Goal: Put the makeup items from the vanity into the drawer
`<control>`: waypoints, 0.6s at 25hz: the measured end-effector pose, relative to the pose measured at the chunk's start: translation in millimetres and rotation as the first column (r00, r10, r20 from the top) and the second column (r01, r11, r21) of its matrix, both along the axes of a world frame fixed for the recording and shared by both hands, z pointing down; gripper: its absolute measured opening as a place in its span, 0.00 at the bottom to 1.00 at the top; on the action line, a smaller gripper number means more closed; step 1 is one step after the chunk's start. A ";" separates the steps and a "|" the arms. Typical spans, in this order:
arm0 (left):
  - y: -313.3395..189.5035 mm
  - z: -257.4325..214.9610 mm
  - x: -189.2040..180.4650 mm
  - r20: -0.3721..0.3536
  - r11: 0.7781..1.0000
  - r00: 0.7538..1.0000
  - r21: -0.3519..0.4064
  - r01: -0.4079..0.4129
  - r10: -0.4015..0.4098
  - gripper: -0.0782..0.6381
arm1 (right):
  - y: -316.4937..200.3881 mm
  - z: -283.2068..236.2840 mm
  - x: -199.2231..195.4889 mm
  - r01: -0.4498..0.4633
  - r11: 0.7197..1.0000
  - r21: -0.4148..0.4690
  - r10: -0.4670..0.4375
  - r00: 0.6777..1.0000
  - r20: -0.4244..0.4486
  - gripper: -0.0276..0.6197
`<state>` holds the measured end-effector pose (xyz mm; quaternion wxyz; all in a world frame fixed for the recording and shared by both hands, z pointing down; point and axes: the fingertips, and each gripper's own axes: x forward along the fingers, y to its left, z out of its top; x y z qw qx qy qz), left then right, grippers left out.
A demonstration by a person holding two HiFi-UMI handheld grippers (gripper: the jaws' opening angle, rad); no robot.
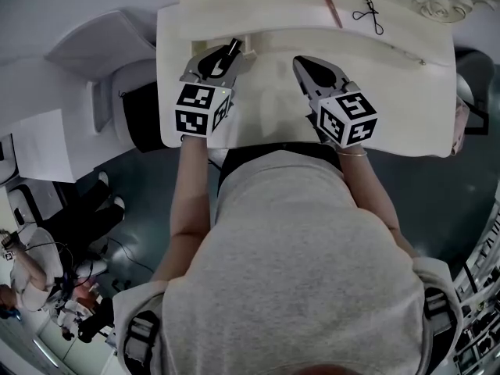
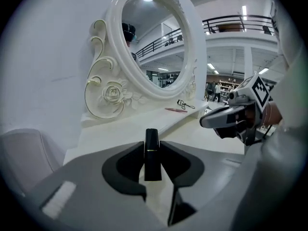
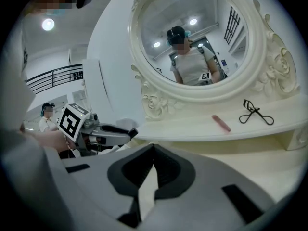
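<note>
**Asker:** What have your left tongs got?

**Me:** My left tongs [image 2: 153, 150] are clamped on a black lipstick [image 2: 152, 166]; it stands upright between the two tips, a thin pale band round it and its top poking up above them. I'm holding it over the cream worktop [image 1: 266, 92], on its left part.

**Asker:** And the other pair?

**Me:** My right tongs [image 3: 153, 147] are pinched together at the tips with nothing in them; they sit over the worktop near the left pair, apart from it, and both point toward the oval mirror [image 3: 197, 42].

**Asker:** Which makeup things are out on the vanity?

**Me:** Two that I can see, both on the raised ledge [image 3: 192, 129] under the mirror: a slim pink stick [image 3: 221, 122] and a black eyelash curler [image 3: 255, 112]; they lie near each other without touching, the curler to the right of the stick, and both are well beyond my tongs.

**Asker:** Anything else on the worktop?

**Me:** The carved cream frame of the mirror rises from the ledge, with a rose and scrolls at its foot; the mirror shows me from the front.
</note>
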<state>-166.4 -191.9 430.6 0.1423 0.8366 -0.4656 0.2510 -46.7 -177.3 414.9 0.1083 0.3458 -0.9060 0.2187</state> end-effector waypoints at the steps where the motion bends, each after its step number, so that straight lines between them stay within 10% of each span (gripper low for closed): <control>1: -2.9 -0.1 -2.4 0.025 1.000 1.000 0.013 -0.011 0.011 0.26 | -1.9 0.0 -1.6 -0.002 1.000 0.001 0.002 1.000 -0.002 0.05; 15: -21.0 19.1 -24.3 0.201 0.992 0.971 -0.035 -0.123 0.127 0.26 | -13.2 5.7 -6.4 -0.041 0.999 -0.014 0.040 0.999 -0.033 0.05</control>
